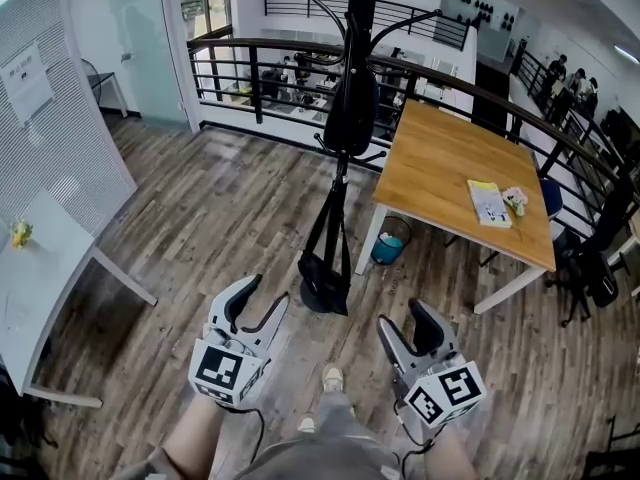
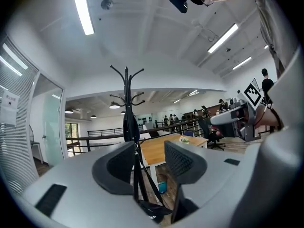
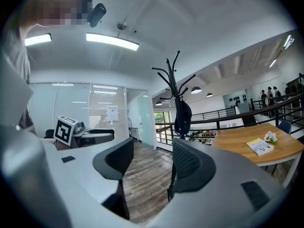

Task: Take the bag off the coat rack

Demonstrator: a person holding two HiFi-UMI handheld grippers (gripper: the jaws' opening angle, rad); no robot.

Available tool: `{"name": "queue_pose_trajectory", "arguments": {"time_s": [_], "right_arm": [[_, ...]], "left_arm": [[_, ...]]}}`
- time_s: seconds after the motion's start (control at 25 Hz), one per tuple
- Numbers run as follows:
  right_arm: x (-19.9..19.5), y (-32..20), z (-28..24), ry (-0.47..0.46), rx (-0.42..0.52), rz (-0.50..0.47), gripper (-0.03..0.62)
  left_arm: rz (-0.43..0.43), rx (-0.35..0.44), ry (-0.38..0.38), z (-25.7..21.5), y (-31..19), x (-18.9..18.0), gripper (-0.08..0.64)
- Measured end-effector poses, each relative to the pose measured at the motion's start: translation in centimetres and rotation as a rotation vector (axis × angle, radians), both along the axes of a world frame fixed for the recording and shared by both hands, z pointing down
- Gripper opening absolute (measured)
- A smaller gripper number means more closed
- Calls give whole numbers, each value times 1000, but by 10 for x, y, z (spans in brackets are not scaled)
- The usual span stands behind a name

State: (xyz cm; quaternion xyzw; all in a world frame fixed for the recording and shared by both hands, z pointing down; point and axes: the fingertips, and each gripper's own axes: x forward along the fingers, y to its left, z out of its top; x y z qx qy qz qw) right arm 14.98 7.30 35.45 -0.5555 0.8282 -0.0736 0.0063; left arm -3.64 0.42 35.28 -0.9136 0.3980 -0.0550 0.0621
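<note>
A slim black bag (image 1: 351,108) hangs high on the black coat rack (image 1: 341,183), close against its pole below the curved hooks. The rack stands upright on the wood floor.

- Grey-brown plank floor (image 1: 230,198) throughout.
- Wooden desk (image 1: 440,168) on white legs — just beside a black railing (image 1: 255,78).
- Glass partition (image 1: 135,48) at left.
- Ceiling strip lights (image 2: 83,8) lit.

Left hand-held gripper (image 2: 150,164), jaws apart, faces the bag (image 2: 130,125) hanging on the coat rack (image 2: 126,82).
</note>
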Motion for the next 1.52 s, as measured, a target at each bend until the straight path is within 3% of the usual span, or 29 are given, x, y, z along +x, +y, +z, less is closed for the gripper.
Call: {"name": "queue_pose_trajectory", "arguments": {"time_s": [0.48,0.72,0.92,1.2,1.52], "right_arm": [[39,-125,58,11,-122,-38,255],[44,-190,74,20,-161,-116,255],[43,-235,97,32,-193,-168,255],[36,-277,122,35,-237,-174,261],[22,-310,174,72,-280,-117,265]], "left_arm": [[-58,-72,-53,44,-112,36,202],[-73,-118,-66,55,-167,55,204],[-80,-131,-124,74,-205,67,224],[-51,-201,-150,107,-244,82,227],[74,-273,-177,165,-277,106,239]]}}
